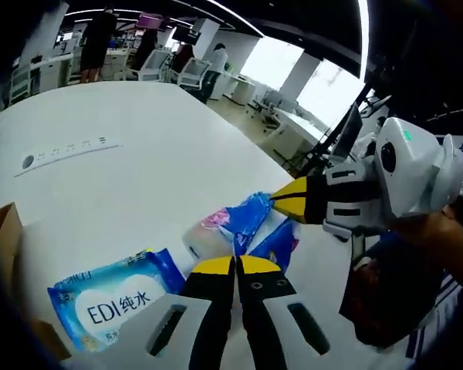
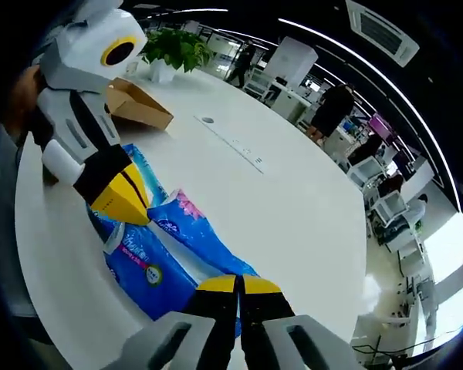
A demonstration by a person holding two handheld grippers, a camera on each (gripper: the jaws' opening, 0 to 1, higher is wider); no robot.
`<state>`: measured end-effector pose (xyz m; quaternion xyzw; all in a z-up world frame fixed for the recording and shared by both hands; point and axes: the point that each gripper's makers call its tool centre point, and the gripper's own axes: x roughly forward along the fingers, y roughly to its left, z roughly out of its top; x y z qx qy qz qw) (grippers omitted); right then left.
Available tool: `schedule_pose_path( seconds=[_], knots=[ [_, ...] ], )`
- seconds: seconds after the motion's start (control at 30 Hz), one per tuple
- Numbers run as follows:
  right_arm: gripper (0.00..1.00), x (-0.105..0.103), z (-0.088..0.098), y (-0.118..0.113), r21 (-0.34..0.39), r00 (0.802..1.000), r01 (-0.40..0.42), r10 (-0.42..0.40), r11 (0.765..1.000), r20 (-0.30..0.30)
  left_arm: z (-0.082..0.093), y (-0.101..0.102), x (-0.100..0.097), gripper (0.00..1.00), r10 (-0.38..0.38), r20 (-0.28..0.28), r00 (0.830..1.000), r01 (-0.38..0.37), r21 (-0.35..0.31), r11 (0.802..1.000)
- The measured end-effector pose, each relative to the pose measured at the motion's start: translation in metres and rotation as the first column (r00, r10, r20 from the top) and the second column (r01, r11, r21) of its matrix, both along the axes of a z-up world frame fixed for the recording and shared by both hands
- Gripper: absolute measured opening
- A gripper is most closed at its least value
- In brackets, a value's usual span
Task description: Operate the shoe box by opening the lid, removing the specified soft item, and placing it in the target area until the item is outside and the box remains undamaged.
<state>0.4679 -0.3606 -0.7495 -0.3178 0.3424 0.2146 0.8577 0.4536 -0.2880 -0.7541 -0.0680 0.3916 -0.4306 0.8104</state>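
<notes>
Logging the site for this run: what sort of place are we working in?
Probably an open-plan office: a long white table with a built-in socket strip, rows of desks with chairs, and a green potted plant.

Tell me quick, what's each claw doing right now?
Left claw: shut, its yellow tips together, gripping nothing visible.
Right claw: shut, tips at the blue plastic tissue pack; whether it grips it cannot be told.

The flat blue plastic wipes packet (image 1: 112,306) on the white table reads "EDI纯水" in blue on its white oval label.
</notes>
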Motion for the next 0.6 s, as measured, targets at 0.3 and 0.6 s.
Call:
schedule_pose_path(
  seconds=[0.3, 0.6],
  knots=[
    [0.0, 0.005, -0.013, -0.01, -0.022, 1.0, 0.008, -0.009, 1.0, -0.012, -0.016, -0.008, 0.005, 0.0, -0.048, 0.009, 0.999, 0.047, 0.04, 0.998],
    [0.0, 0.008, -0.027, -0.016, -0.037, 0.999, 0.018, -0.019, 0.999, -0.026, -0.035, -0.016, 0.007, 0.0, -0.089, 0.004, 0.996, 0.088, 0.088, 0.992]
  ],
)
